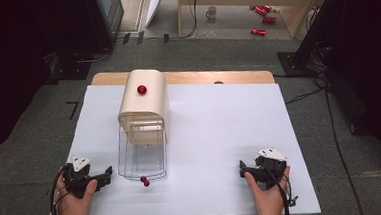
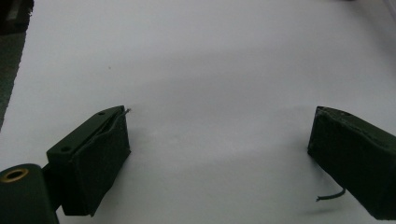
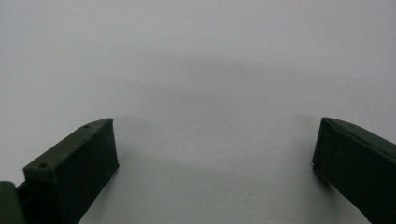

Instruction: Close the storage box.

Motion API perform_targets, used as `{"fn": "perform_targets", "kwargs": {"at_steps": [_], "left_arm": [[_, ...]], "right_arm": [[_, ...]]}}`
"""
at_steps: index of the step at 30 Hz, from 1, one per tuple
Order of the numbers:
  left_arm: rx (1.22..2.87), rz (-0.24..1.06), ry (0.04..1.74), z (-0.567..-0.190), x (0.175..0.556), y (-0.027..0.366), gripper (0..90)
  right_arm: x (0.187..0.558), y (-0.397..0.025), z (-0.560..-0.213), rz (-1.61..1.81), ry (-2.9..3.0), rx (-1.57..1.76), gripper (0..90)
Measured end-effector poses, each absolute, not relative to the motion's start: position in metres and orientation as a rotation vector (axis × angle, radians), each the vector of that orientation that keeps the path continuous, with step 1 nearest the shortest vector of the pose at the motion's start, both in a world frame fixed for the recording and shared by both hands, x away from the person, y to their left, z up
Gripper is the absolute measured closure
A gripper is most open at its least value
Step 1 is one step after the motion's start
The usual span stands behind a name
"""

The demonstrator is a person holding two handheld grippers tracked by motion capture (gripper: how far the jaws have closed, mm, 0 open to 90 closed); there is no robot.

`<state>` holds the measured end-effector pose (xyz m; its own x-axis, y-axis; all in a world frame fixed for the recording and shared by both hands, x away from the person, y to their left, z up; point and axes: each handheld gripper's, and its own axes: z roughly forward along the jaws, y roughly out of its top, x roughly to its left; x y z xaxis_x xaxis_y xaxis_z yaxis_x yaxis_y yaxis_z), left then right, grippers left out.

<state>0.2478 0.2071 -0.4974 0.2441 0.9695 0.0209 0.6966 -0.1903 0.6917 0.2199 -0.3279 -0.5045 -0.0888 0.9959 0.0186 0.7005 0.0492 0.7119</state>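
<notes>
White table [image 1: 215, 136] carries a cream bread-bin-like box [image 1: 143, 98], set far-left of centre, with a red knob [image 1: 141, 89] on its rounded top. A clear door or drawer [image 1: 142, 153] is open toward the near edge, lying on the table surface. Two small red balls [image 1: 145, 181] sit touching each other just beyond its near rim.

Left gripper [image 1: 101, 179]: held in the left hand [image 1: 74, 202] at the near-left corner, jaws spread wide with nothing between them; left gripper view confirms bare table between the pads [image 2: 100, 161].

Right gripper [image 1: 244, 168]: held in the right hand [image 1: 269, 195] at near right, jaws likewise released, nothing between them. Both are well apart from the box.

Floor beyond: a mug [image 1: 211, 12] and red cans [image 1: 263, 18].
</notes>
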Motion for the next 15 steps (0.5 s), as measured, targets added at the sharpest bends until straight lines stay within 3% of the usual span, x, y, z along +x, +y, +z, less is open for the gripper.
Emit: {"fn": "perform_targets", "kwargs": {"at_steps": [15], "left_arm": [[1.961, 0.633, 1.515, -0.497, 0.248, 0.207, 5.2]], "right_arm": [[0.207, -0.293, -0.485, 0.863, 1.803, 1.707, 0.1]]}}
